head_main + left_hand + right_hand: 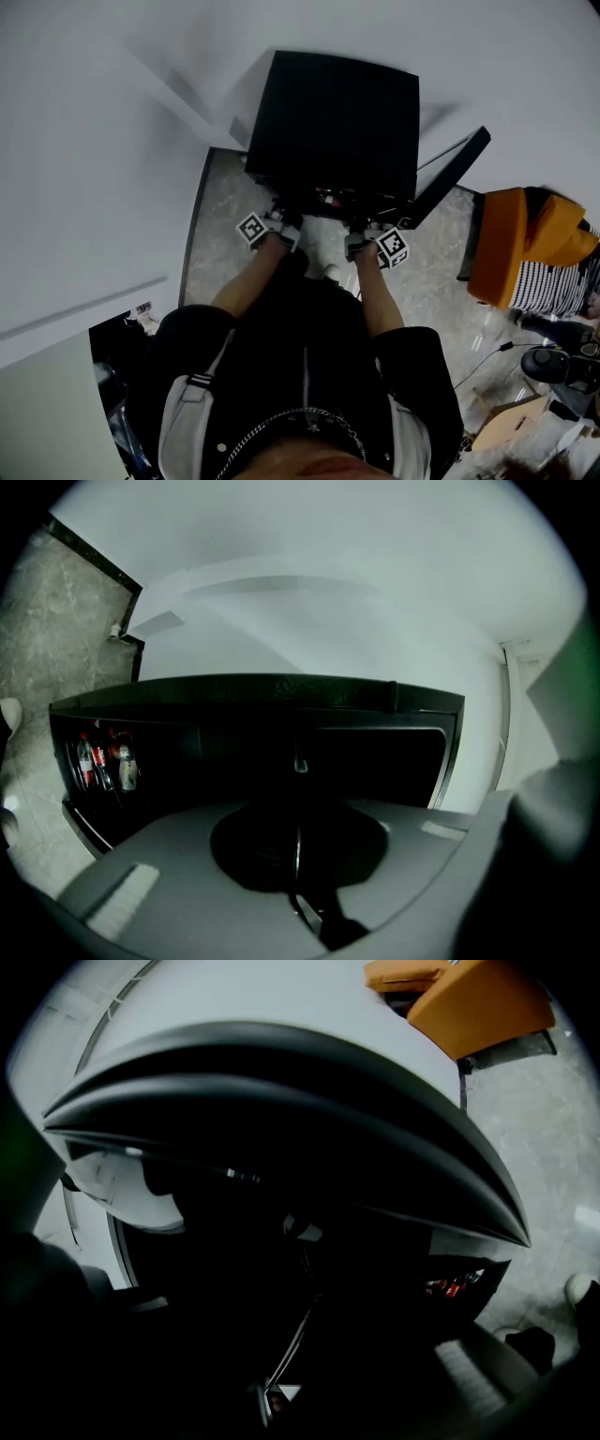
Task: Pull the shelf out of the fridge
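A small black fridge [333, 122] stands against the white wall, its door [450, 173] swung open to the right. Both arms reach into its front. The left gripper [281, 225] and the right gripper [361, 234] sit side by side at the dark opening. In the left gripper view the grey fingers [122, 897] close round a thin pale shelf rod [298, 855] that runs back into the fridge. The right gripper view is nearly black; a thin pale line of the shelf [292, 1344] shows between its jaws, and their gap is hidden. Red-labelled bottles [103, 761] stand inside.
An orange seat [511, 248] with a striped cloth [553, 286] stands right of the door. Cables and dark gear [553, 366] lie on the marble floor [220, 234] at the lower right. The person's shoe [330, 272] is just before the fridge.
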Motion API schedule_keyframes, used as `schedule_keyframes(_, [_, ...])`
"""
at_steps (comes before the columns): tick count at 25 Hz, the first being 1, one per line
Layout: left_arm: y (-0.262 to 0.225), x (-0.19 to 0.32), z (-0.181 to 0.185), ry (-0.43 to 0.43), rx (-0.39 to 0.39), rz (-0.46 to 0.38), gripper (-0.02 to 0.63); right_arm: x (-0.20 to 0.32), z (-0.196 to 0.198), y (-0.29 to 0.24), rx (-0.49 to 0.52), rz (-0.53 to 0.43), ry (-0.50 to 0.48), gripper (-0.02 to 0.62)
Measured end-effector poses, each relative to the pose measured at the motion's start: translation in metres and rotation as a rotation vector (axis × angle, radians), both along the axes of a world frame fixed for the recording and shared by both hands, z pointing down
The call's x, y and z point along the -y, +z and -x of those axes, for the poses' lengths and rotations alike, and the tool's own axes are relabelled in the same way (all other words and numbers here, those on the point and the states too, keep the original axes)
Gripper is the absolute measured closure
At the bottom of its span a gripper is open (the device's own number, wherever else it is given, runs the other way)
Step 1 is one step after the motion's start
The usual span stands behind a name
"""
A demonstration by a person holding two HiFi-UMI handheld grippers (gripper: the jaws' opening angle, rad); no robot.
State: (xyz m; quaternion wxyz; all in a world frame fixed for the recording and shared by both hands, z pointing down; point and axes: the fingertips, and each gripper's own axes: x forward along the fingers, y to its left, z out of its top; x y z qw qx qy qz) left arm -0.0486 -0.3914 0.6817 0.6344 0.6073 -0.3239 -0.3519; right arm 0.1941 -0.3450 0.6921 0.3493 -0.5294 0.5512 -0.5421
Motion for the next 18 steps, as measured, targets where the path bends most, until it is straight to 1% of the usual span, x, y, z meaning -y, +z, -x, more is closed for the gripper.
schedule_keyframes(3, [0.005, 0.007, 0.018, -0.015, 0.026, -0.016, 0.566, 0.001, 0.001, -0.001, 0.016, -0.011, -0.005, 0.552])
schedule_keyframes(5, [0.005, 0.015, 0.022, 0.007, 0.039, -0.033, 0.565, 0.000, 0.001, 0.000, 0.019, -0.006, -0.012, 0.552])
schedule_keyframes(9, [-0.001, 0.022, 0.013, 0.079, 0.041, -0.039, 0.571, -0.002, 0.002, -0.001, 0.035, -0.012, -0.027, 0.555])
schedule_keyframes(10, [-0.001, 0.022, 0.012, 0.086, 0.040, -0.032, 0.580, -0.004, 0.002, 0.000, 0.036, -0.008, -0.031, 0.555])
schedule_keyframes(14, [0.002, 0.018, 0.013, 0.111, 0.026, -0.018, 0.583, -0.011, 0.004, 0.001, 0.030, -0.015, -0.051, 0.554])
schedule_keyframes(18, [0.002, 0.007, 0.015, 0.146, 0.032, -0.017, 0.584, -0.023, 0.004, 0.003, 0.008, -0.018, -0.112, 0.551])
